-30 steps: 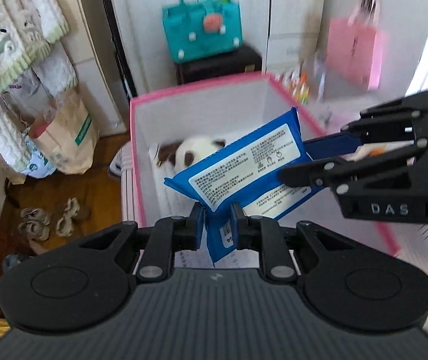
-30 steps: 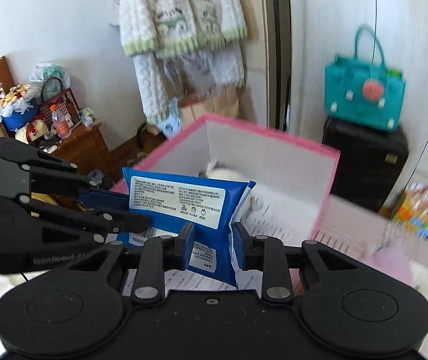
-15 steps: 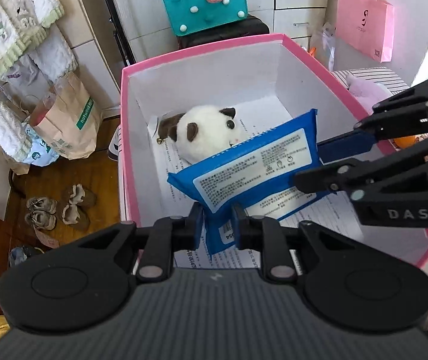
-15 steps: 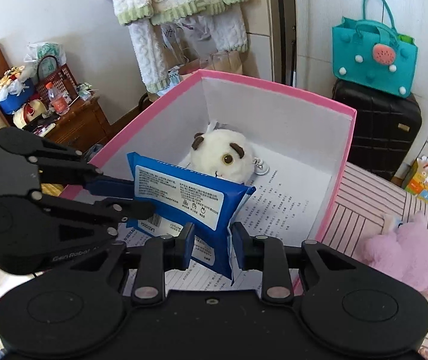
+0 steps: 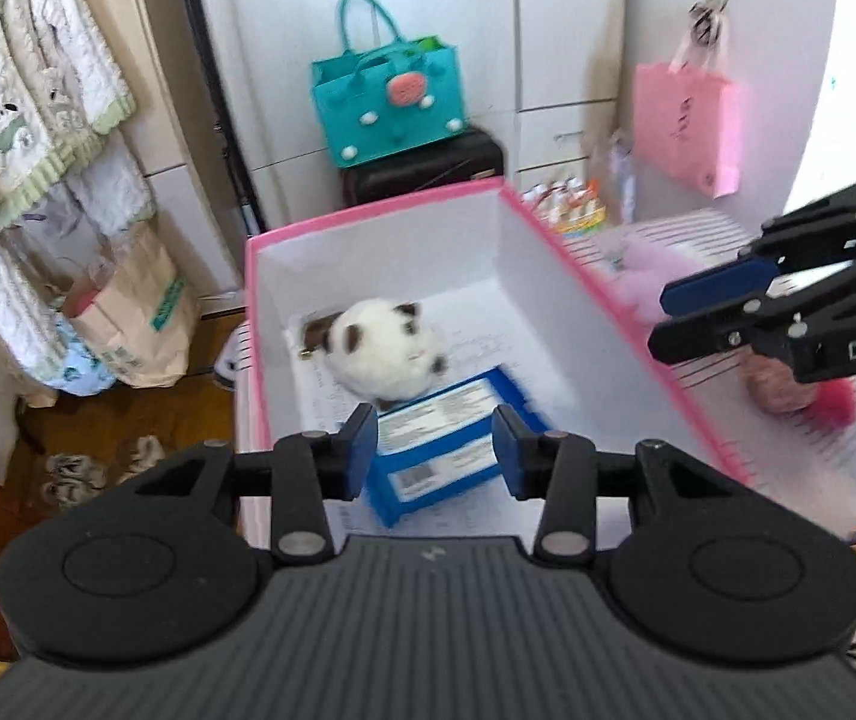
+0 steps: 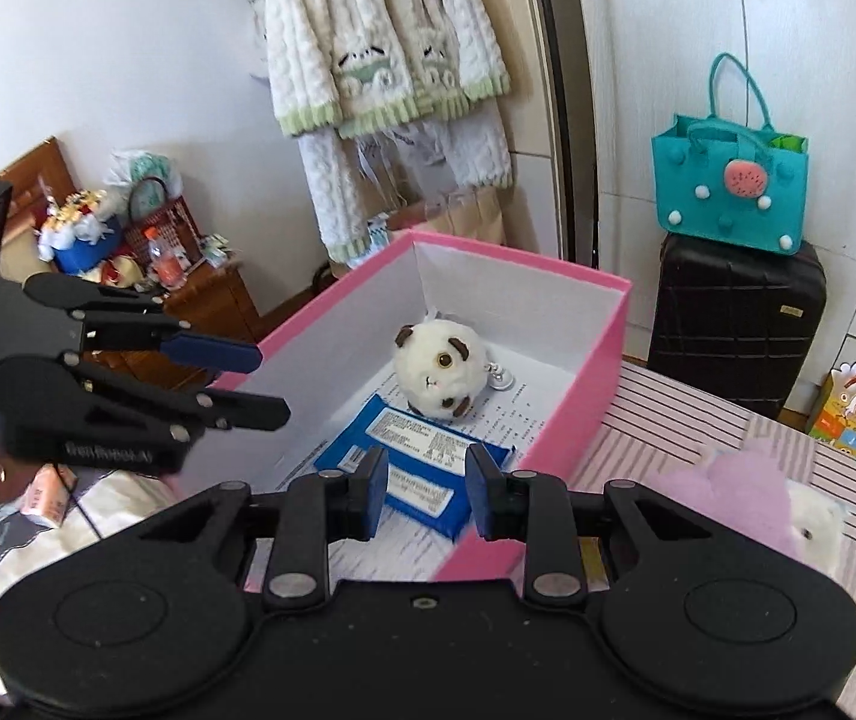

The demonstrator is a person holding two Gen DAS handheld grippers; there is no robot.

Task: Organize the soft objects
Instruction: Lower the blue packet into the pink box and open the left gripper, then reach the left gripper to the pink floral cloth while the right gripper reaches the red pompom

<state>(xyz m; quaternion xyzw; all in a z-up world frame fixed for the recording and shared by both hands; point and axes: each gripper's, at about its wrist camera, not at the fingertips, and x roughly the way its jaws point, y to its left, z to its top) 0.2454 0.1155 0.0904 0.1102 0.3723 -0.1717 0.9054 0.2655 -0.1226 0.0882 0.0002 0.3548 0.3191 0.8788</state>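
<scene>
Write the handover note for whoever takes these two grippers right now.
Left gripper: open, empty; its jaws have just been opening, nothing between them.
Right gripper: open, empty.
Blue wet-wipe pack: lying flat in the pink-rimmed white box, beside the white-and-brown round plush.
Done: pack and round plush are boxed.
Left: the lilac plush and the white plush beside it on the striped cloth, right of the box.
</scene>
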